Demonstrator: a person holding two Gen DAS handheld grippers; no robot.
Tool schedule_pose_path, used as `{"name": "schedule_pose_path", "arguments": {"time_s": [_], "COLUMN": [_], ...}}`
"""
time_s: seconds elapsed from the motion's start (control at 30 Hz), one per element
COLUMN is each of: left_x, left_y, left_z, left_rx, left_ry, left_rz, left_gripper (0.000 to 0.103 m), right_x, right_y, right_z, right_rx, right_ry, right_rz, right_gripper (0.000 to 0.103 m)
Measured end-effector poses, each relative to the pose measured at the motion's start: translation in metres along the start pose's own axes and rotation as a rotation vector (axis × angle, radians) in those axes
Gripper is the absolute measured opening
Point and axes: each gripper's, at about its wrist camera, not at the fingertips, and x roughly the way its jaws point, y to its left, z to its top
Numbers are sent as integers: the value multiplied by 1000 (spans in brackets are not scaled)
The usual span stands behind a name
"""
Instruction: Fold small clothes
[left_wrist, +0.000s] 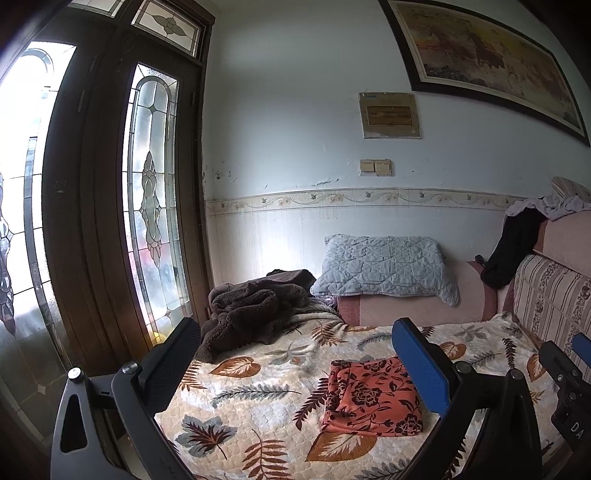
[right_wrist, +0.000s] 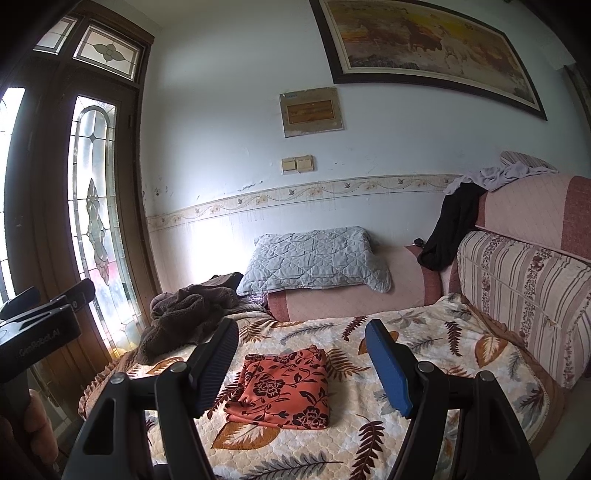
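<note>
- Orange floral cloth (right_wrist: 282, 387) already down to a neat rectangle, flat on the leaf blanket (right_wrist: 424, 369), mid-bed. Looks like a finished fold, probably just set down.
- Right gripper (right_wrist: 301, 363) hovering above it, jaws wide apart, nothing between them.
- Left gripper (left_wrist: 295, 369) same deal: spread wide, empty, cloth showing past the blue pad.
- Plenty of bare blanket all round the cloth.
- Brown fleece (right_wrist: 181, 317) heaped near the door-side edge, well apart from the cloth; pillow (right_wrist: 314, 258) at the far end, cushion (right_wrist: 524, 288) closing off the right.
</note>
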Motion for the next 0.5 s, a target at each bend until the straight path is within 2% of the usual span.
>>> {"name": "schedule_pose_path", "arguments": {"time_s": [0.5], "left_x": [14], "left_y": [5], "left_z": [-8], "left_rx": [5], "left_ry": [38], "left_rz": [-21], "left_gripper": [103], "right_x": [18], "right_y": [8], "right_z": [-8], "right_rx": [-25], "right_ry": [49], "right_rz": [-15], "right_gripper": [74]}}
